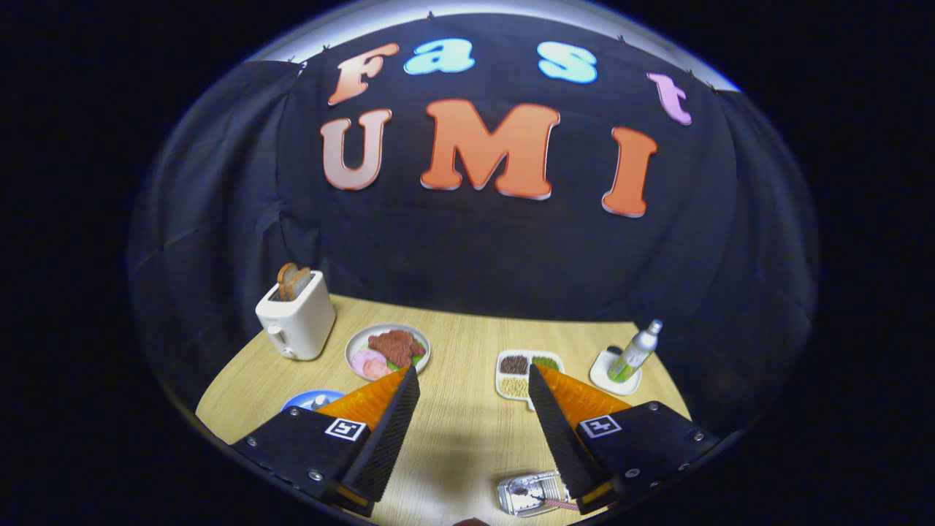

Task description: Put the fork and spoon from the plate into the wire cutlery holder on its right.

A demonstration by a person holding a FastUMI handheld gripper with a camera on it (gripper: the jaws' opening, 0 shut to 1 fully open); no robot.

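- Table [453, 438] first, since it's the biggest thing: pale wood-grain top, smooth, curved along its left edge, running from under the gripper out to the dark cloth wall.
- Gripper [473, 380] next: the two fingers are spread wide apart with bare table between them, nothing held. Their inner faces look ribbed.
- White toaster [296, 318] sits far left, boxy with rounded corners, with toast slices poking out of the slot.
- Round white dish of food [387, 351] is just beyond the left fingertip; a divided tray [527, 369] with brown, green and tan fillings is just beyond the right one.
- Far right there's a slim spray bottle [637, 349] tilted on a small white stand.
- Blue plate [310, 399] peeks out near left, mostly hidden behind the left finger. Something small and pale rests on it, but I can't tell if that's the fork or spoon.
- Wire cutlery holder [529, 493] is very near, tucked by the base of the right finger: shiny metal, squarish, and there's what looks like a spoon bowl with a pinkish handle in it, so my guess is one piece is already in.
- Key bit for the next move, as I read it: the plate lies to the left of the gripper and close in, so it'd need to swing left and down.
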